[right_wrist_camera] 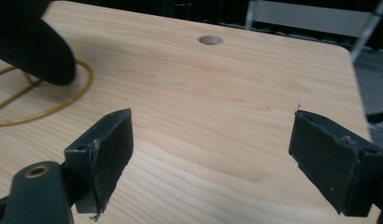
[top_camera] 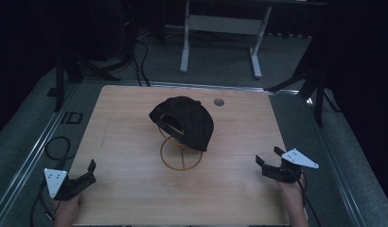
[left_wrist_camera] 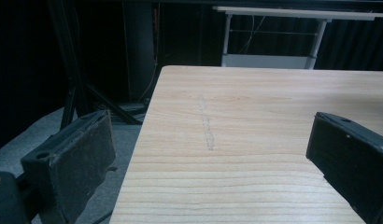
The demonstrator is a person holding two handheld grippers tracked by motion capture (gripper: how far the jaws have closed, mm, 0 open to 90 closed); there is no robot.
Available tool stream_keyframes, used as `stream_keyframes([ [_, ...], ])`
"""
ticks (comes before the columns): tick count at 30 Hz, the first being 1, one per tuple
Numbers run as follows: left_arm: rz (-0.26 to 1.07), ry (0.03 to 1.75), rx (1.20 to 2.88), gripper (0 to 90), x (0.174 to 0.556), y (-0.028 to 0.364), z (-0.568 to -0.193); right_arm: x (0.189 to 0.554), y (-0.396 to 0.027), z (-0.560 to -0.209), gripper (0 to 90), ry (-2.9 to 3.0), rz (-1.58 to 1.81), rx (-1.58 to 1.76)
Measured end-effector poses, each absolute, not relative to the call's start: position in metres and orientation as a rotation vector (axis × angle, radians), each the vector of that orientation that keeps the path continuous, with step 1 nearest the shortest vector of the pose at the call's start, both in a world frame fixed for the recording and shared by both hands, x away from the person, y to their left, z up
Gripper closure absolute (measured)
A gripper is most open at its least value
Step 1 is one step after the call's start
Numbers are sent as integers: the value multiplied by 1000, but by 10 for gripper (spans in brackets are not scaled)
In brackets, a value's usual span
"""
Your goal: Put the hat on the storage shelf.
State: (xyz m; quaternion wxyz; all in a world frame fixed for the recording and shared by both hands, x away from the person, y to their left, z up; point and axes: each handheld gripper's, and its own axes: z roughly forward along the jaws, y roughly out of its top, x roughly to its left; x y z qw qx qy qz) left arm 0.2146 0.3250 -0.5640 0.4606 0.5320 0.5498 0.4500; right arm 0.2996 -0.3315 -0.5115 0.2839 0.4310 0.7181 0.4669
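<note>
A black baseball cap [top_camera: 185, 120] rests on a gold wire stand [top_camera: 180, 156] near the middle of the wooden table [top_camera: 135, 189]. The stand's round base ring lies flat on the wood, and the cap's brim [right_wrist_camera: 33, 44] overhangs that gold wire stand [right_wrist_camera: 63, 102] in the right gripper view. My left gripper [top_camera: 90, 171] stands open at the table's front left corner, with nothing between its jaws. My right gripper [top_camera: 269, 157] stands open at the front right edge, also holding nothing. Both grippers are well clear of the cap.
A round hole [top_camera: 219, 101] is cut in the table near its far edge. A faint scratch [left_wrist_camera: 207, 126] marks the wood on the left side. Beyond the table stand a white desk frame [top_camera: 220, 38] and black tripod legs [top_camera: 320, 90]. Cables [top_camera: 57, 146] lie on the floor at left.
</note>
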Motion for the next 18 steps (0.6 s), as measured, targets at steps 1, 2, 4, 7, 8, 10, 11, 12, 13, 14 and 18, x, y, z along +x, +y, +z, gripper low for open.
stream_keyframes([
  [1, 1107, 1353, 1308, 18, 215, 325, -564, 298, -335, -514, 137, 1912, 1243, 1166],
  [2, 1107, 1353, 1308, 18, 215, 325, -564, 297, -338, -515, 138, 1904, 1232, 1180],
  [4, 1107, 1352, 1308, 18, 215, 325, -564, 295, -343, -519, 138, 1898, 1200, 1205],
  [7, 1106, 1352, 1307, 18, 215, 325, -564, 291, -352, -522, 137, 1857, 1148, 1242],
  [8, 1107, 1352, 1307, 18, 215, 325, -564, 290, -355, -523, 137, 1844, 1142, 1254],
  [10, 1107, 1353, 1307, 18, 215, 325, -564, 288, -360, -524, 136, 1818, 1128, 1277],
  [11, 1107, 1352, 1307, 18, 215, 325, -564, 286, -364, -525, 136, 1805, 1121, 1285],
  [12, 1107, 1353, 1307, 18, 215, 325, -564, 286, -365, -525, 136, 1797, 1115, 1289],
  [13, 1107, 1353, 1307, 18, 215, 325, -564, 284, -368, -526, 136, 1788, 1105, 1298],
  [14, 1107, 1352, 1307, 18, 215, 325, -564, 284, -370, -527, 135, 1790, 1100, 1306],
  [18, 1107, 1353, 1309, 18, 215, 325, -564, 280, -379, -530, 127, 1786, 1066, 1336],
])
